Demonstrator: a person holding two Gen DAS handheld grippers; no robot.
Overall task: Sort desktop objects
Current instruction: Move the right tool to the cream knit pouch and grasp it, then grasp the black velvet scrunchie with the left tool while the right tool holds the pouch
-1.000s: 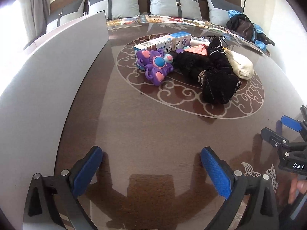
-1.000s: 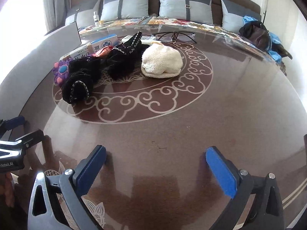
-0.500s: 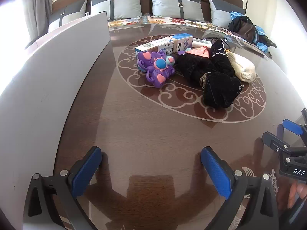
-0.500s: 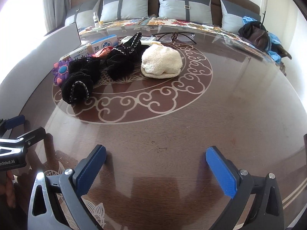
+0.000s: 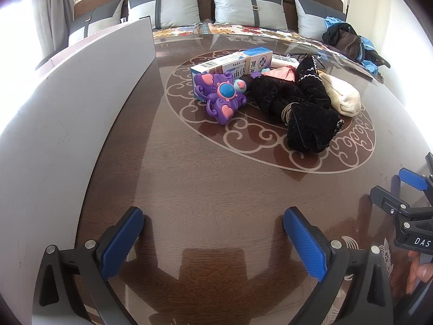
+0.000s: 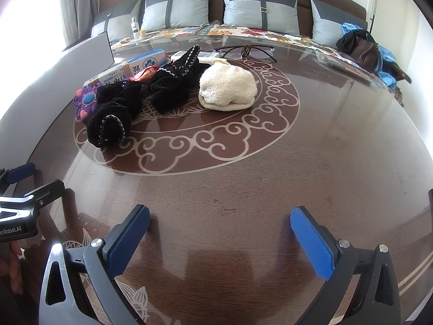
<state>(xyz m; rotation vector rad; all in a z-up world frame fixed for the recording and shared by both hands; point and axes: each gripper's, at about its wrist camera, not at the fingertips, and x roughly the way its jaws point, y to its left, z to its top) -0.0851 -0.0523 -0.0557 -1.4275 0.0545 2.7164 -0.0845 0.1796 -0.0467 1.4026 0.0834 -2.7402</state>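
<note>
Clearly nothing gripped yet: left gripper [image 5: 213, 231] and right gripper [image 6: 220, 228] both with jaws spread wide, low over the bare near tabletop [image 6: 324, 162]. Heaped well ahead on the central scroll pattern: purple toy [image 5: 220, 96], carton [image 5: 232, 63], black knit garment [image 6: 130, 105], cream knit hat [image 6: 228, 89]. Knits probably soft, light and easy to pinch at a fold or cuff. Carton likely stiff and light, best taken across its narrow sides; long axis running left to right in the left wrist view, blue end rightward.
</note>
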